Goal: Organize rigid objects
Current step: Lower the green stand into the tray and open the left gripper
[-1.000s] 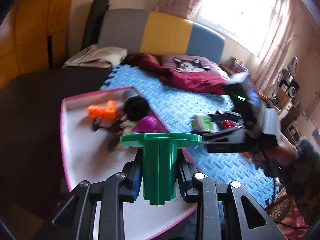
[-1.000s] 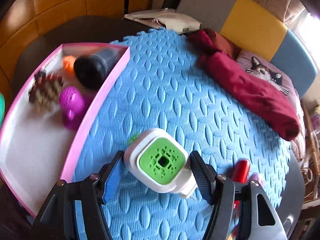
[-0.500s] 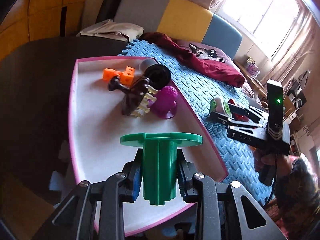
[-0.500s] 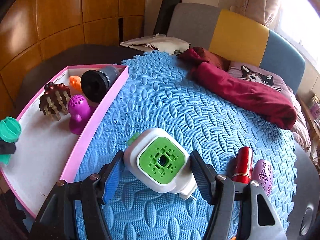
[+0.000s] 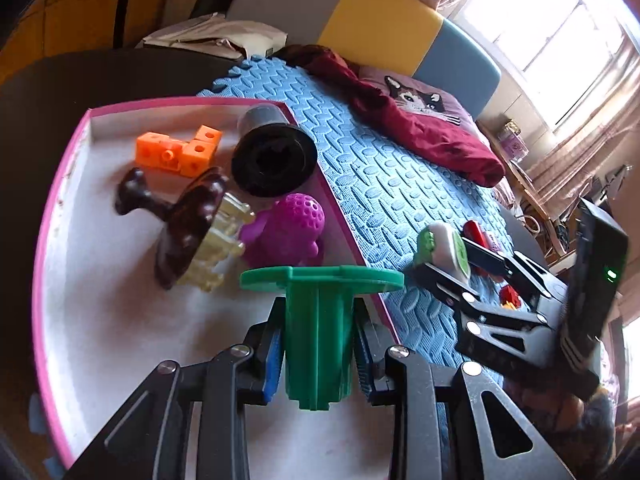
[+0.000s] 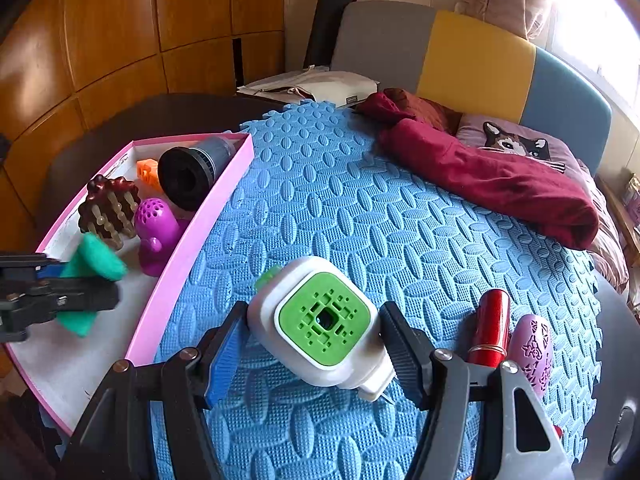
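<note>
My left gripper [image 5: 318,354] is shut on a green flanged plastic piece [image 5: 320,312] and holds it over the near part of the pink-rimmed tray [image 5: 60,184]. The tray holds an orange block piece [image 5: 176,150], a black cylinder [image 5: 272,156], a brown spiky massager [image 5: 188,220] and a purple perforated toy [image 5: 292,228]. My right gripper [image 6: 314,346] is shut on a white device with a green face [image 6: 324,326] above the blue foam mat [image 6: 360,208]. The left gripper with the green piece also shows in the right wrist view [image 6: 86,276].
A red cylinder [image 6: 490,326] and a purple patterned egg shape [image 6: 532,348] lie on the mat at the right. A dark red cloth [image 6: 488,178] and a cat cushion [image 6: 516,144] lie at the far side. Folded papers [image 6: 312,86] sit on the dark table beyond.
My left gripper has moved forward over the tray with the green piece. My right gripper has drawn back a little with the white device; the red cylinder and purple egg show more fully.
</note>
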`<state>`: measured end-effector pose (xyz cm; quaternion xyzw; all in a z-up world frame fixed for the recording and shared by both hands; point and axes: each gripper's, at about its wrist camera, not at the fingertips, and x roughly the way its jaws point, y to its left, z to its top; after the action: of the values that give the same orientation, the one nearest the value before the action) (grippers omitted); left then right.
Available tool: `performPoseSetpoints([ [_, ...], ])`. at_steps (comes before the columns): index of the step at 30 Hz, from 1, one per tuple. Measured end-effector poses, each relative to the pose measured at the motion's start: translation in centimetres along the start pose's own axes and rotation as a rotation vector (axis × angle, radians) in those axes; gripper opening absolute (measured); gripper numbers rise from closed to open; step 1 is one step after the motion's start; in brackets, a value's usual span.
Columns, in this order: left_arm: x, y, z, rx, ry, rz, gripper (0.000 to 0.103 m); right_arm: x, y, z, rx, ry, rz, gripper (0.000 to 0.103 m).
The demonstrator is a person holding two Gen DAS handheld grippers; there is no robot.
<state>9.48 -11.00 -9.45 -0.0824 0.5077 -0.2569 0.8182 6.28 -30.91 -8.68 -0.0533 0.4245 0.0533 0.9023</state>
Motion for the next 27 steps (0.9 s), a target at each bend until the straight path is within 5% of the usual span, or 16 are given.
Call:
performPoseSetpoints([
  [3,0.2,0.2,-0.2,-0.019,0.008,0.011,0.047,0.0,-0.2,0.0,0.013,0.001,0.009,0.067],
  [27,-6.2,0.5,-4.9,0.115,-0.106,0.208,0.050,0.9,0.6,-0.4,-0.023,-0.003,-0.032,0.065],
])
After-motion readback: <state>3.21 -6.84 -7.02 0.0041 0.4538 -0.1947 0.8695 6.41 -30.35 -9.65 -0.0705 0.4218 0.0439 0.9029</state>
